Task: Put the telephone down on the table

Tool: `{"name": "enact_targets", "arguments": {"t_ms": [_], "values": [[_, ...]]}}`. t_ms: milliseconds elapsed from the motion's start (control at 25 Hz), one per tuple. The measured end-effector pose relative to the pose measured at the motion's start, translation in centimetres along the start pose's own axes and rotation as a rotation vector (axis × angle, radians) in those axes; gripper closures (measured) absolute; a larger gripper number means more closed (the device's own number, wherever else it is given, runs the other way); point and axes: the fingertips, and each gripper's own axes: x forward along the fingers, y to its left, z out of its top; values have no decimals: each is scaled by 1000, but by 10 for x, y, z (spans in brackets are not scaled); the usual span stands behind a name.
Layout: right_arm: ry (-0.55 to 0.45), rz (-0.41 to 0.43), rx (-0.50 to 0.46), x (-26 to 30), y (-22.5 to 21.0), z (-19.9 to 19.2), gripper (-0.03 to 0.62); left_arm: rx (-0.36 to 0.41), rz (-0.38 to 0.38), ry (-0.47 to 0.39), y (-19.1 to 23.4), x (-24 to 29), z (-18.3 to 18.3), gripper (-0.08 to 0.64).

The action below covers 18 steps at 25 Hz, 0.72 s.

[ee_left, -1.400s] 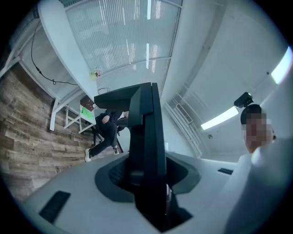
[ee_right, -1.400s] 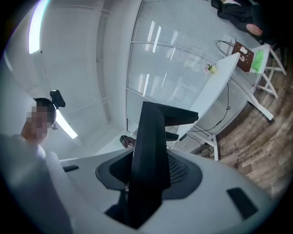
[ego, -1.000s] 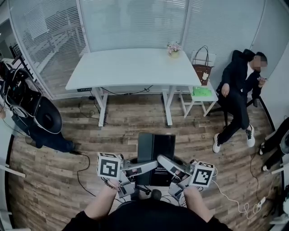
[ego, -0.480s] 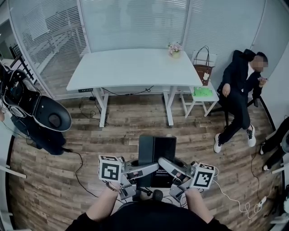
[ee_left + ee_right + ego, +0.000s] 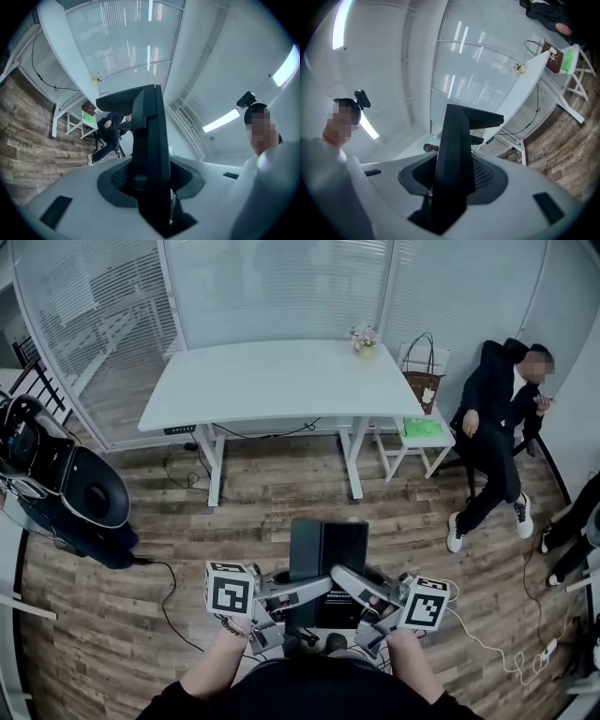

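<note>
Head view shows the left claw [image 5: 298, 591] and the right claw [image 5: 354, 583] meeting just in front of the person's body. Each grips the black telephone [image 5: 324, 563] from its own side. The telephone sits between the two claws, and its dark slab reaches forward past their tips, held up over the wooden floor [image 5: 262, 512]. The white table [image 5: 281, 381] stands well ahead of both claws, apart from the telephone, with a small flower pot [image 5: 362, 341] near its far right corner. Off beyond the right claw, a seated person [image 5: 497, 427] leans back beside a white stool [image 5: 417, 442] and a brown bag [image 5: 422, 381].

Left gripper view has the telephone [image 5: 149, 150] standing edge-on in that claw's dark slot, jaws closed on it. Right gripper view shows the same: the slab [image 5: 454, 159] clamped upright between the jaws.
</note>
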Motion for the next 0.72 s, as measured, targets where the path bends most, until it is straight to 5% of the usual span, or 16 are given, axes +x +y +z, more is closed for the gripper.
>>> {"name": "enact_targets", "arguments": {"t_ms": [720], "values": [[-11, -16, 0, 32, -10, -3, 430, -5, -8, 11, 17, -22, 18, 393]]}}
